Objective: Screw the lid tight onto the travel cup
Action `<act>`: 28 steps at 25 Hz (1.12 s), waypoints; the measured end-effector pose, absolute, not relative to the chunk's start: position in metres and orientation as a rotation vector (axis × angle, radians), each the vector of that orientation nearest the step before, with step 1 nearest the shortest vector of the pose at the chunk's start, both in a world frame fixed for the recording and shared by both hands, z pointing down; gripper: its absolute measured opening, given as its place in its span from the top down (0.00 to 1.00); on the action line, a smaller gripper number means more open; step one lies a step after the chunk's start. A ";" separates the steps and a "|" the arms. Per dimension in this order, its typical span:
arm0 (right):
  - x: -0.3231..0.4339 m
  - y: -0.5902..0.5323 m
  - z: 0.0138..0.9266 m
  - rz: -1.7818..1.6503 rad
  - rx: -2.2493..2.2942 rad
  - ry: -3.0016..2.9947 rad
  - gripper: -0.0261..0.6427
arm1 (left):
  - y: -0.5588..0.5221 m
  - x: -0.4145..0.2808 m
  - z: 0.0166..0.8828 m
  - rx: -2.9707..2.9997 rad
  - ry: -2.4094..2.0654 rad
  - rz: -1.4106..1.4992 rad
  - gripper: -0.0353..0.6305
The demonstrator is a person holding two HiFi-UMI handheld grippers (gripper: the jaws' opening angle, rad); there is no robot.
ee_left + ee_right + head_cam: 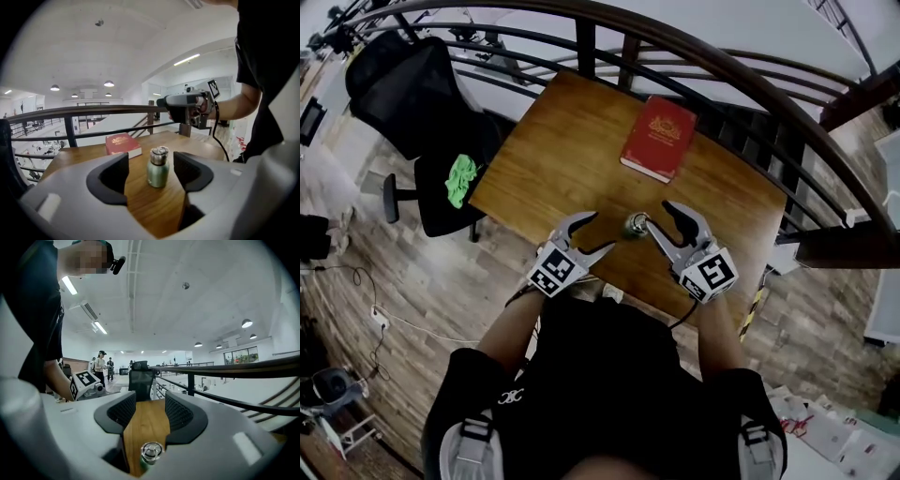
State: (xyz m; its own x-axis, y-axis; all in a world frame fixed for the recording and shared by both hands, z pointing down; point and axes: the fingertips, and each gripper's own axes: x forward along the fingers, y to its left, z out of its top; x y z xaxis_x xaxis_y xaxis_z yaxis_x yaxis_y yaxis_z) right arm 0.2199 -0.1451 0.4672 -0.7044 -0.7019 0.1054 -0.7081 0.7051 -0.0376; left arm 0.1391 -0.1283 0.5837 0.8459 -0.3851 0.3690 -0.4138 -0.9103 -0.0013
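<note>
Standing upright on the wooden bench [562,150], the travel cup [635,225] sits between the left claw [600,232] and the right claw [657,216] in the head view, with a red book [659,138] farther back.

From the left gripper view, the left claw [150,174] gapes wide. The green travel cup [158,169], its metal lid [159,153] on top, stands between the jaws and touches neither.

From the right gripper view, the right claw [150,412] is parted too and grips nothing. The lid [151,451] shows low down, near the root of the jaws.
</note>
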 end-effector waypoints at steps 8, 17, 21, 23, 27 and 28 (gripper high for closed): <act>0.206 -0.144 0.528 0.175 0.931 -2.781 0.69 | -0.125 0.171 0.644 2.853 -0.603 0.643 0.44; 0.210 -0.145 0.580 0.217 0.777 -2.671 0.63 | -0.132 0.194 0.687 2.745 -0.635 0.657 0.41; 0.212 -0.144 0.597 0.231 0.702 -2.632 0.60 | -0.135 0.208 0.694 2.752 -0.602 0.644 0.39; 0.213 -0.144 0.604 0.239 0.671 -2.621 0.60 | -0.134 0.213 0.698 2.761 -0.579 0.648 0.39; 0.211 -0.142 0.616 0.221 0.612 -2.597 0.60 | -0.135 0.223 0.703 2.782 -0.543 0.643 0.39; 0.209 -0.141 0.619 0.210 0.596 -2.591 0.60 | -0.136 0.224 0.704 2.788 -0.539 0.645 0.39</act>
State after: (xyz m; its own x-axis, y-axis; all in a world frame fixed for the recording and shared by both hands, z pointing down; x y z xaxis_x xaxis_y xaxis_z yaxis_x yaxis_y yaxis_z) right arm 0.2089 -0.1415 0.6188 -0.7948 -0.3744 0.4776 -0.4464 0.8938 -0.0422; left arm 0.2238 -0.1358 0.7044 0.8354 -0.2996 0.4609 -0.4003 -0.9062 0.1365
